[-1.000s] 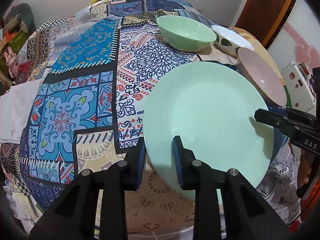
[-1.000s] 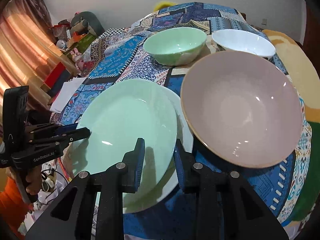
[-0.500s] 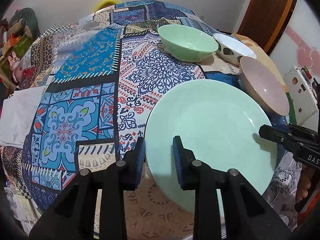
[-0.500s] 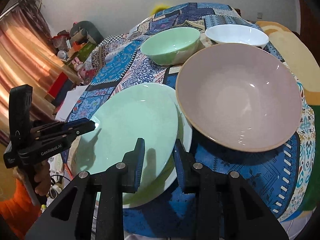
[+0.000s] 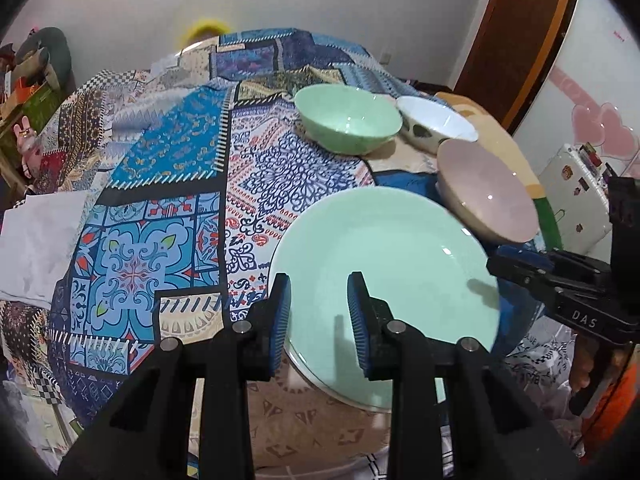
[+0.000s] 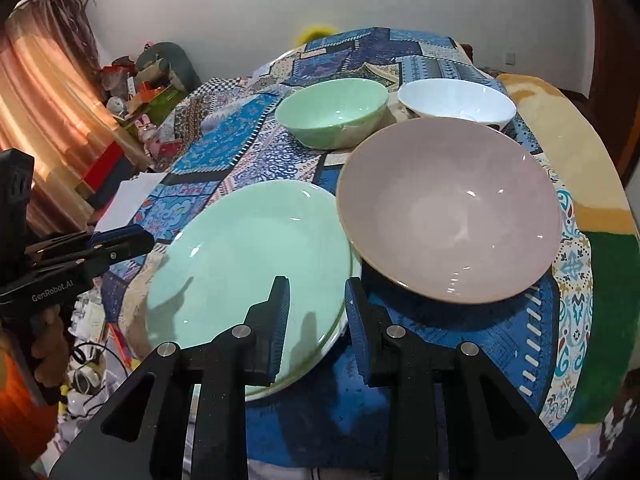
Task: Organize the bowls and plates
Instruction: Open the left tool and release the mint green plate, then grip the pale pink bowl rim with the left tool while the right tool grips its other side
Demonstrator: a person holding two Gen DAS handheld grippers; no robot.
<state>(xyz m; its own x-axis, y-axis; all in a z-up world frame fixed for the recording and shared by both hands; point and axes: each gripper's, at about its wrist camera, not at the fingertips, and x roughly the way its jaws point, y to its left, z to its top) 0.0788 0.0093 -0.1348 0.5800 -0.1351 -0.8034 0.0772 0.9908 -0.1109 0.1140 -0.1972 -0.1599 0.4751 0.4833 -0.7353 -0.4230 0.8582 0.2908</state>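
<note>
Both grippers have pulled back off the green plate (image 5: 384, 264), jaws wide; pink bowl (image 6: 448, 208) just beside.

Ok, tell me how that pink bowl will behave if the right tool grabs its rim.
The pink bowl shows sharp highlights, so it is probably glazed and slippery. It looks rigid and breakable. It is the widest bowl here, so a one-sided rim grip by the right tool would likely let it tilt.
</note>
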